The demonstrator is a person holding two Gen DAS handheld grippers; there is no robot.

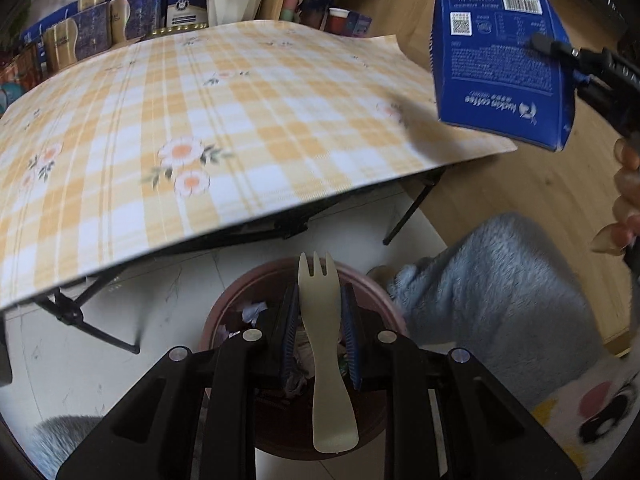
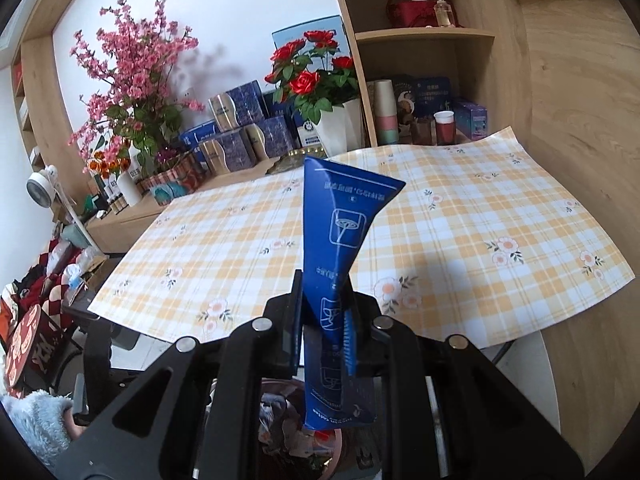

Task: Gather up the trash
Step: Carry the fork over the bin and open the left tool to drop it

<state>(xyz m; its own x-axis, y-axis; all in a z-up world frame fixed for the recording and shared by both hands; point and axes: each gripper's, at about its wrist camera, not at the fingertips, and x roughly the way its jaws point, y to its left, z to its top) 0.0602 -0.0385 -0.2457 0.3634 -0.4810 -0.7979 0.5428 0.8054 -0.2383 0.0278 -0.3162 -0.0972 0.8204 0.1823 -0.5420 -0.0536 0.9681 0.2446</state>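
My left gripper (image 1: 319,300) is shut on a cream plastic spork (image 1: 326,360), tines pointing away, right above a pink bin (image 1: 374,286) that holds crumpled rubbish. In the left wrist view the right gripper (image 1: 560,50) comes in from the right edge, holding a flat blue coffee box (image 1: 500,68) in the air past the table's right corner. The right wrist view shows my right gripper (image 2: 324,312) shut on that blue box (image 2: 340,232), which stands up between the pads; the bin's contents (image 2: 288,428) show below them.
A folding table with a yellow checked flowered cloth (image 1: 200,120) fills the middle. Boxes, a white plant pot (image 2: 336,128) and flowers line the shelf behind it. A person's fluffy blue sleeve (image 1: 500,300) lies beside the bin. White floor tiles (image 1: 120,340) lie under the table.
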